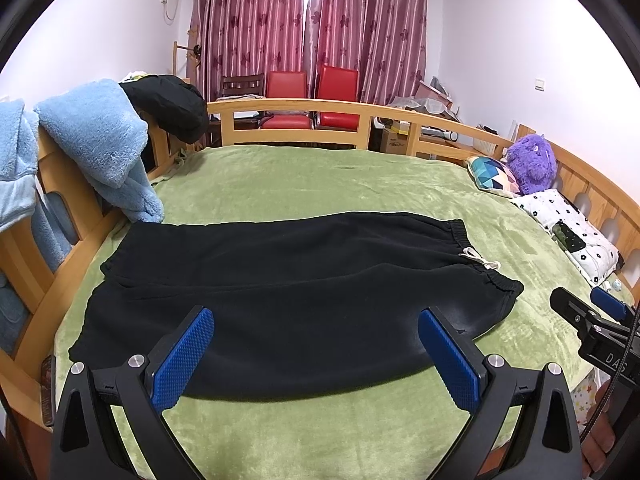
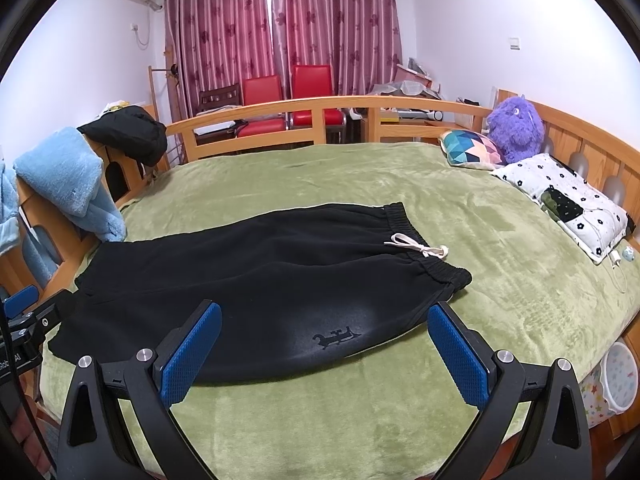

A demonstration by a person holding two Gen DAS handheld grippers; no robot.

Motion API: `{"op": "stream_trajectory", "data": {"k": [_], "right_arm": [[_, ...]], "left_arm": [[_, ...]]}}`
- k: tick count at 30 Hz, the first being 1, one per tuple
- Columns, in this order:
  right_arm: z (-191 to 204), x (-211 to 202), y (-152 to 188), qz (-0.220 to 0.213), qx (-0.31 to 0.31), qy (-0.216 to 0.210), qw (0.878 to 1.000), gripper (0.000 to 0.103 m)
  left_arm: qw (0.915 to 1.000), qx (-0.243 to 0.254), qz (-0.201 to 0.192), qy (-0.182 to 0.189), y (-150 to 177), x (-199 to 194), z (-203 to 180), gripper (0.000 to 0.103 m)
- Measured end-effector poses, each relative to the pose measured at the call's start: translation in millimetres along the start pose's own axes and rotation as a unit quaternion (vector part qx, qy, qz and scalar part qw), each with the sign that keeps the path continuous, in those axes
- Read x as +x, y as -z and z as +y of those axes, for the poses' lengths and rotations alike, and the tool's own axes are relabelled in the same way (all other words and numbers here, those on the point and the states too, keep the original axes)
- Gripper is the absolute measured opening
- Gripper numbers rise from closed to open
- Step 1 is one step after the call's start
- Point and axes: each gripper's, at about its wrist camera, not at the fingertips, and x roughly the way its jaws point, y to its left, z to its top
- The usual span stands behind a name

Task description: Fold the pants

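Two claws hang over the near edge of the bed, the left gripper (image 1: 316, 344) and the right gripper (image 2: 325, 340), each with ribbed blue pads (image 1: 182, 360) spread wide and holding nothing. Just beyond them the black pants (image 1: 280, 292) lie flat, soft and fleecy, on a plush green blanket (image 2: 500, 240), the gathered waistband and white drawstring (image 2: 418, 249) to the right. A wooden bed frame (image 1: 288, 108) curves behind, then red chairs (image 1: 312, 96) and pink flowered curtains (image 2: 280, 28).
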Motion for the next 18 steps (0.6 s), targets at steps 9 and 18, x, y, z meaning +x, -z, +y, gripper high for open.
{"op": "stream_trajectory", "data": {"k": [9,18], "right_arm": [[-0.7,2.7,-1.2,0.001,0.004,-0.006,1.0,0.101],[3.0,9.5,-2.4,-0.006,-0.003,-0.013,1.0,0.101]], "left_arm": [[1.0,-0.005,-0.001,0.001,-3.4,0.2,4.0,0.103],[1.0,-0.003,-0.003,-0.001,-4.3,7.1,5.0,0.103]]}}
